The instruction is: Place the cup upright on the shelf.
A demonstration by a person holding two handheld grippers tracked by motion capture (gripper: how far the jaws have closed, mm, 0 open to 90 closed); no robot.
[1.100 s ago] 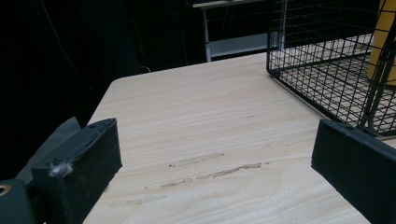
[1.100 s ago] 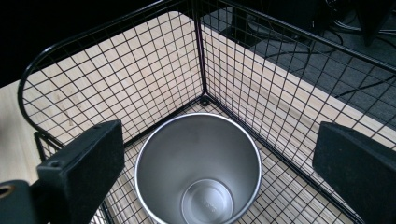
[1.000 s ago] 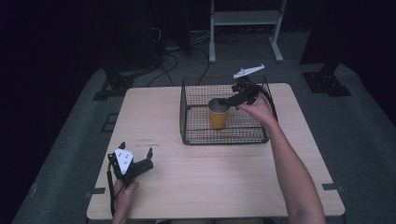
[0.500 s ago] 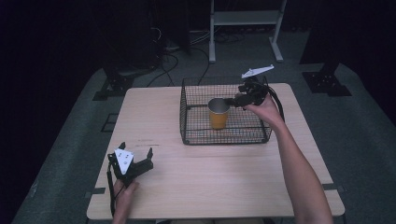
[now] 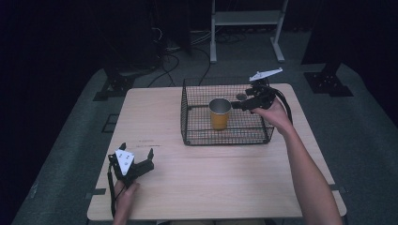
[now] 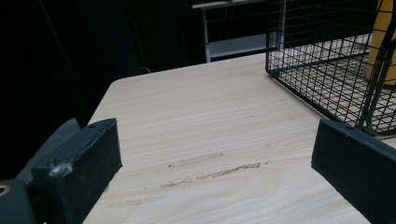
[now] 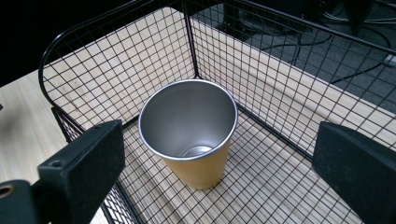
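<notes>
A yellow cup (image 5: 219, 113) with a silver inside stands upright in the black wire basket (image 5: 197, 138) at the table's far middle. In the right gripper view the empty cup (image 7: 191, 133) sits ahead between the wide-apart jaws. My right gripper (image 5: 244, 104) hovers open over the basket's right side, just right of the cup and apart from it. My left gripper (image 5: 136, 157) rests open near the table's front left, a hand on it. In the left gripper view its jaws frame bare wood, with the basket (image 6: 327, 79) off to the right.
The wooden table (image 5: 206, 187) has free room across its front and left. Behind the table stand a white metal stand (image 5: 246, 28), floor cables (image 5: 164, 51) and dark equipment bases on grey floor.
My right gripper has drawn back to the right and risen, away from the cup, which stays upright in the basket. The left gripper has not moved.
</notes>
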